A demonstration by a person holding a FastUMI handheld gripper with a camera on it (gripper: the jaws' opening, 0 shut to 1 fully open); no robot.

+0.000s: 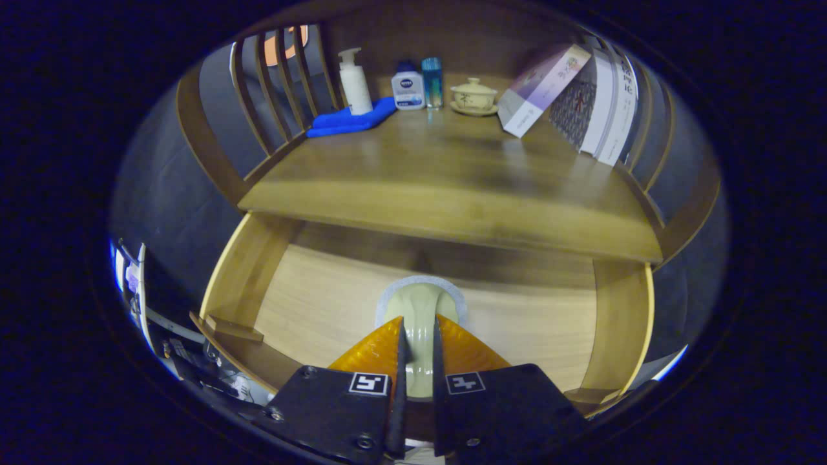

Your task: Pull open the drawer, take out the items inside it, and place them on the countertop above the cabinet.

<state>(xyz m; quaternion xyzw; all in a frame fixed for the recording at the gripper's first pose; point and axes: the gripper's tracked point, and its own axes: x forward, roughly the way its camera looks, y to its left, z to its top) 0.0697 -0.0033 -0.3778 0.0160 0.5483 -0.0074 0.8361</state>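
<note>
The wooden drawer stands pulled open below the countertop. My gripper is over the drawer's middle, shut on a pale green glossy item. The item looks like a ceramic spoon. Its narrow part runs back between my fingers, and its wider end, with a whitish rim, sticks out just ahead of the fingertips. I cannot tell whether it still rests on the drawer floor or hangs above it. The bare light wood of the drawer floor shows on both sides of the fingers.
At the back of the countertop stand a white pump bottle on a blue cloth, a white bottle, a small blue bottle and a cream lidded cup. Books lean at the back right. Slatted wooden rails flank the countertop.
</note>
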